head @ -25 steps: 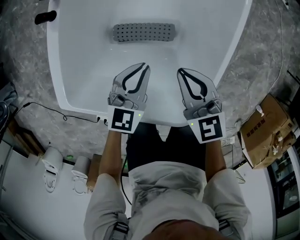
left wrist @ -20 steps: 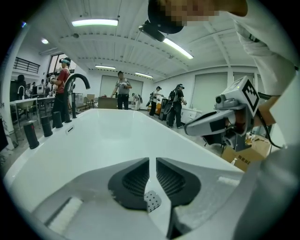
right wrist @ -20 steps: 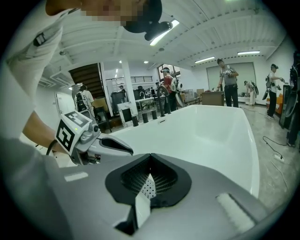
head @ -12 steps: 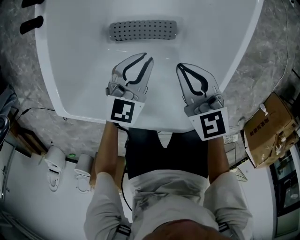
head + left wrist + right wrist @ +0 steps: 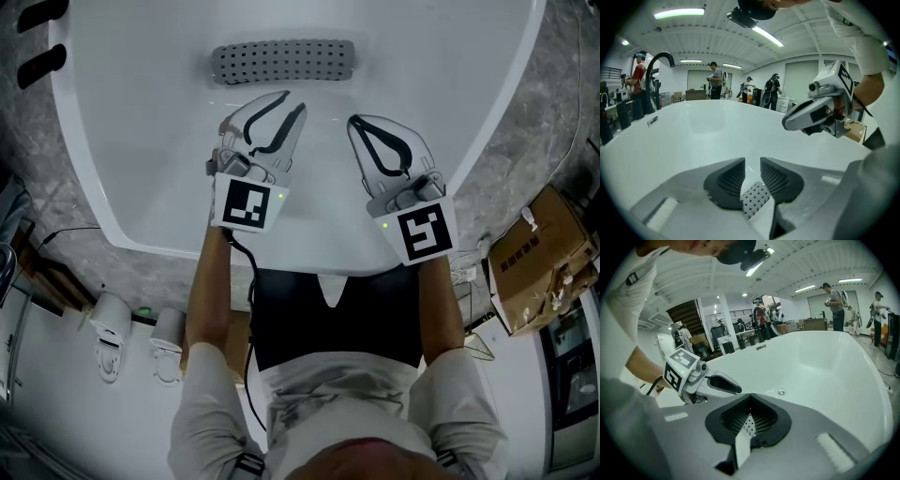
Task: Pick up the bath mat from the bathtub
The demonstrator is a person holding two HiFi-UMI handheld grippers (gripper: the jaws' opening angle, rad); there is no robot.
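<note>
Both grippers hang inside the white bathtub [image 5: 103, 159], side by side and pointing to twelve o'clock. The bath mat [image 5: 283, 61] – grey, dotted with holes – lies crosswise on the tub floor straight ahead at twelve, untouched. The left gripper [image 5: 293, 101] is the closer one, its tips just short of the mat's near edge. Its fingers [image 5: 724, 180] are opening, only a narrow slot between them so far, with nothing in the slot; the mat shows through it, further on. The right gripper [image 5: 353, 122] sits a little further back, fingers [image 5: 761, 420] pressed tip to tip and empty. Bare tub floor lies between both sets of tips and the mat. The tub walls at nine and three o'clock stand well apart from the grippers – plenty of room sideways. The near rim runs across at six, under the person's forearms. A cardboard box [image 5: 530, 253] rests outside the tub at four o'clock.
</note>
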